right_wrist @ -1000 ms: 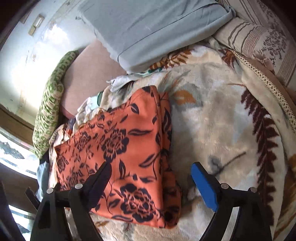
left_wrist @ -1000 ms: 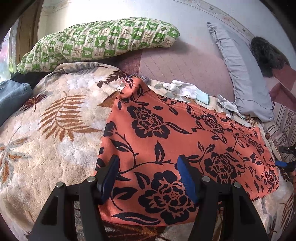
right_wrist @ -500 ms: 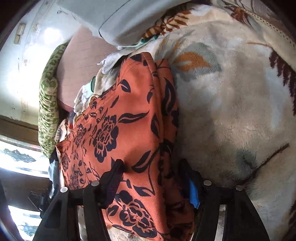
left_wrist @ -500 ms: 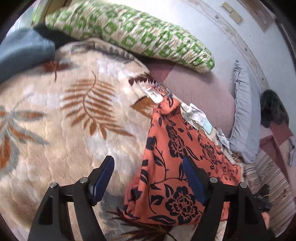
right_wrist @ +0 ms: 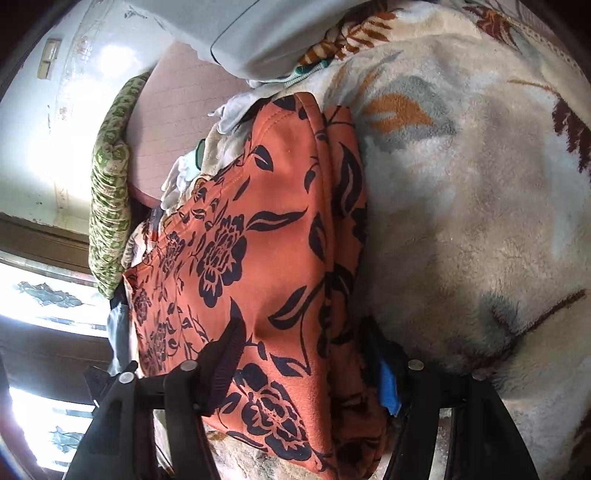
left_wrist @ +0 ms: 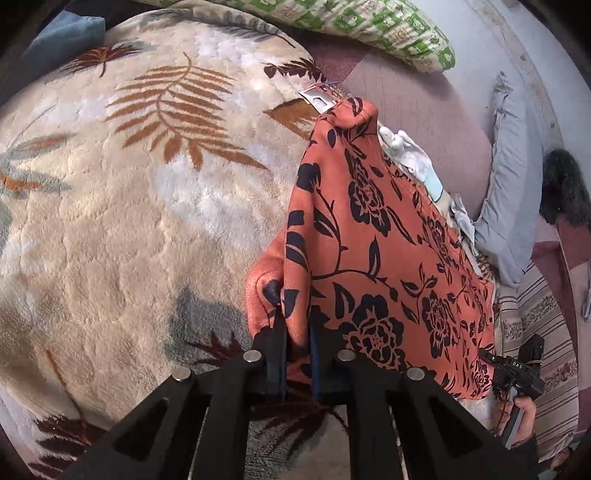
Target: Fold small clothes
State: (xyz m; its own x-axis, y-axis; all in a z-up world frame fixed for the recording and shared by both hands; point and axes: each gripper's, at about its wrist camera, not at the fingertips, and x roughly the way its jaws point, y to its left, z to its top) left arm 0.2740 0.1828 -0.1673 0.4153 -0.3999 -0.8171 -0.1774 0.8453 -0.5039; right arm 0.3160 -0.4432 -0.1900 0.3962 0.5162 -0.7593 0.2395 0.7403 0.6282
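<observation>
An orange garment with black flowers (left_wrist: 388, 258) lies folded on a cream leaf-patterned blanket (left_wrist: 129, 221). My left gripper (left_wrist: 297, 332) is shut on the garment's near left corner and lifts that edge. In the right wrist view the same garment (right_wrist: 266, 266) fills the middle. My right gripper (right_wrist: 306, 365) straddles the garment's near right edge, its fingers still apart with the thick cloth bunched between them. The right gripper also shows in the left wrist view (left_wrist: 517, 373) at the garment's far corner.
A green patterned pillow (left_wrist: 369, 26) and a grey pillow (left_wrist: 513, 177) lie at the bed's head. White and pale small clothes (left_wrist: 410, 155) lie just beyond the garment. A blue cloth (left_wrist: 62, 33) sits far left. A window (right_wrist: 37, 295) is at the left.
My left gripper moved to the garment's left corner and closed on it, lifting the edge. My right gripper moved onto the garment's right edge and narrowed around it.
</observation>
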